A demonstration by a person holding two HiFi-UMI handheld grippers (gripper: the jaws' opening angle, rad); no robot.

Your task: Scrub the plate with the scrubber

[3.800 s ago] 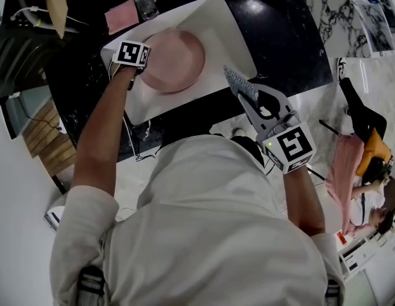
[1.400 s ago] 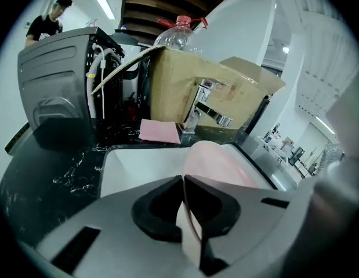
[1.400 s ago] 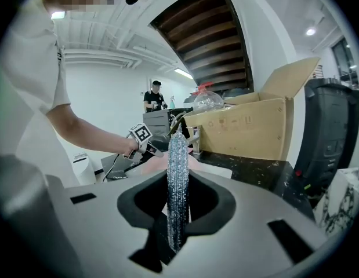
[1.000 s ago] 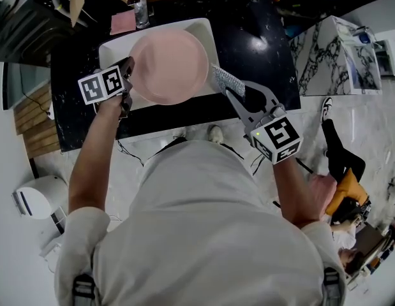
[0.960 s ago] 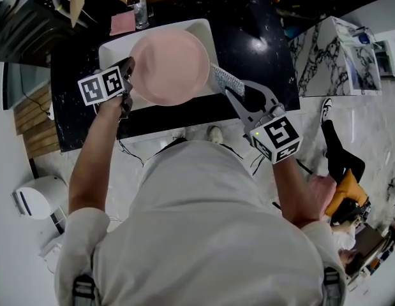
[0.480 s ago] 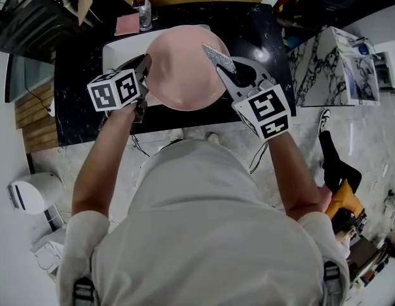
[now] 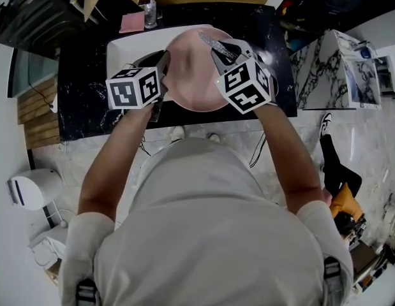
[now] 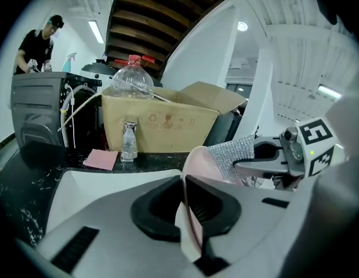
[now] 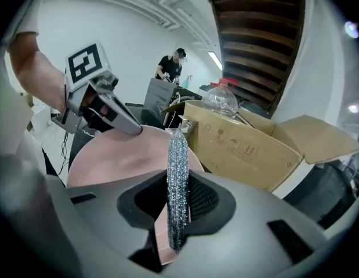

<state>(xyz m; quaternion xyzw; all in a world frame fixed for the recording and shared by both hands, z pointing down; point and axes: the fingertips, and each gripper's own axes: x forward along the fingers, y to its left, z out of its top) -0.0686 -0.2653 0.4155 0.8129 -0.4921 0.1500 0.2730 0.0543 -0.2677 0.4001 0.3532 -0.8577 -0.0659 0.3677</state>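
Marker cubes hide part of the pink plate, held over the white sink in a black tabletop. The left gripper jaws are opening with its rim between them. The right gripper jaws pinch the scrubber beside it.

A cardboard box stands behind the white sink, a clear bottle poking above it. A faucet and pink cloth sit on the black counter.
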